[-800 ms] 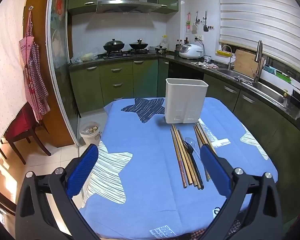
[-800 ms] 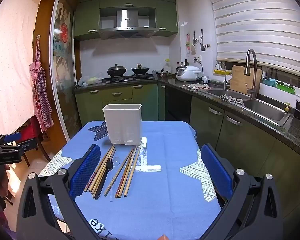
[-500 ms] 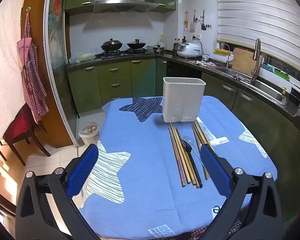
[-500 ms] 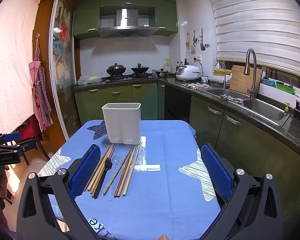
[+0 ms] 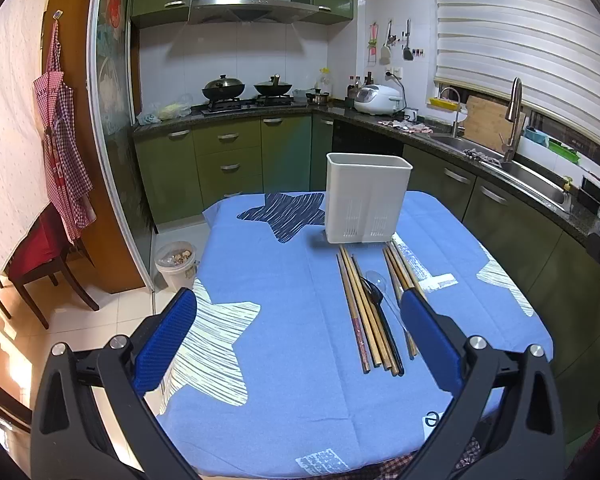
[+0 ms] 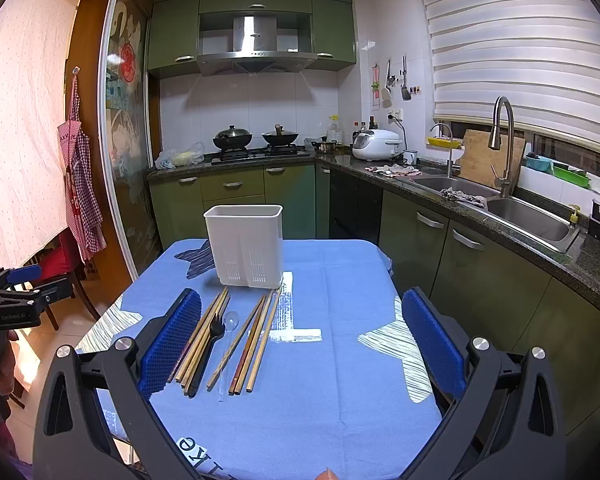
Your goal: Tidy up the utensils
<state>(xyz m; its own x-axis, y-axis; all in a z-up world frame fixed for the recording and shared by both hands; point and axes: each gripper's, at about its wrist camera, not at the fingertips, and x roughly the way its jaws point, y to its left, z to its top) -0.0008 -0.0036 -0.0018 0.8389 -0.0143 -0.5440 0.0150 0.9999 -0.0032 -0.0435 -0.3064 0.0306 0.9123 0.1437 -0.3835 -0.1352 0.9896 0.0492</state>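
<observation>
Both tools hover above the near edge of the blue star-print tablecloth [image 6: 340, 360], and neither carries anything. The left gripper [image 5: 298, 344] has its blue pads spread wide apart with only cloth between them; the right gripper [image 6: 300, 340] is just as wide and just as empty. The utensils lie flat in a loose row pointing away from the person: wooden chopsticks [image 5: 360, 312] in two bunches, with a black fork [image 6: 210, 344] and a clear plastic spoon [image 6: 229, 336] between them. Just beyond their far tips stands the white slotted utensil holder [image 5: 366, 200], upright and apparently empty (its inside is barely visible), likely placed close so each piece travels a short way. Nothing looks sorted yet.
</observation>
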